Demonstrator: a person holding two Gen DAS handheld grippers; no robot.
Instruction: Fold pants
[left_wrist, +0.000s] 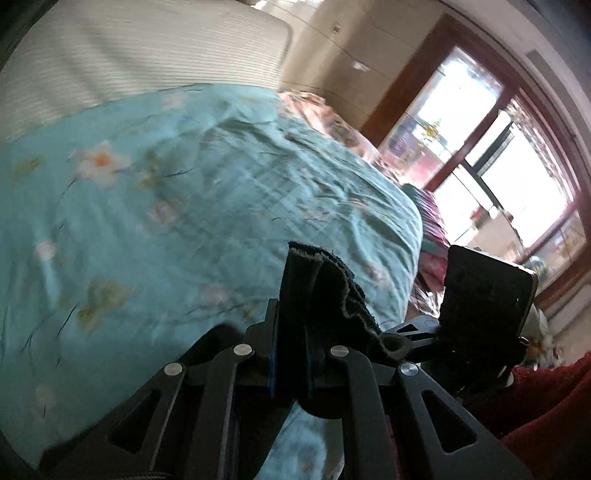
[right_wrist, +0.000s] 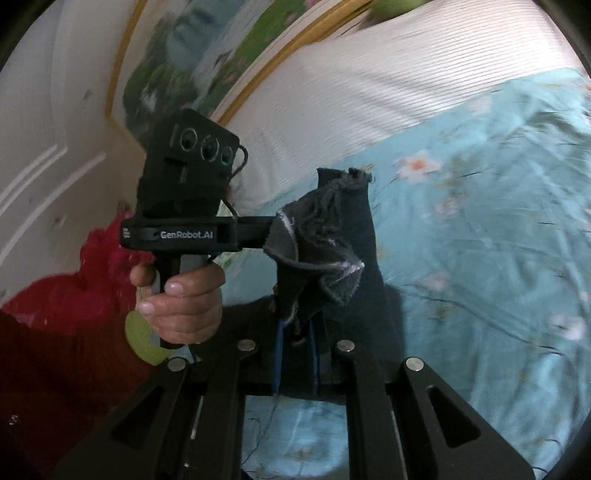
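We see the dark pants (left_wrist: 332, 291) bunched and lifted above the teal floral bedsheet (left_wrist: 155, 192), frayed hem poking up. Left gripper (left_wrist: 295, 295) pressed together on the cloth; right gripper (right_wrist: 325, 266) pinching another fold of the pants (right_wrist: 325, 251) — both raised, close together. The left view alone shows the window (left_wrist: 498, 155) far right. Only the right view shows the person's left hand (right_wrist: 184, 302) on the other handle and the framed painting (right_wrist: 207, 55) — blurry.

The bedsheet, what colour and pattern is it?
Turquoise bedsheet with pale flowers and thin dark twigs; clearest in the left wrist view.
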